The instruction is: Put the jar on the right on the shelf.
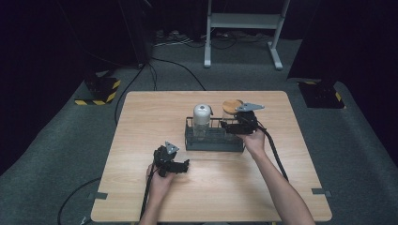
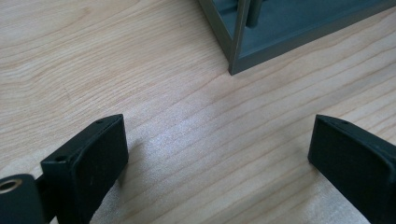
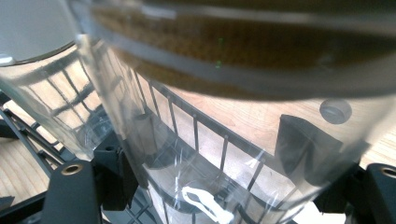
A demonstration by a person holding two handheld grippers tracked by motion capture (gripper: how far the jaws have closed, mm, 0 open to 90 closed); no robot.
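One clear jar (image 3: 243, 140), wooden lid (image 1: 232, 105)

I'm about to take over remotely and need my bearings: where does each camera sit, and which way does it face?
High view: above the person's side, looking forward and down on the table; both forearms, left gripper and right gripper at the rack.
Left gripper view: rides the left gripper, looking down along open jaws at bare tabletop and a rack corner.
Right gripper view: rides the right gripper, facing the clear jar clamped between its jaws.
Shared: the rack shows in all three.
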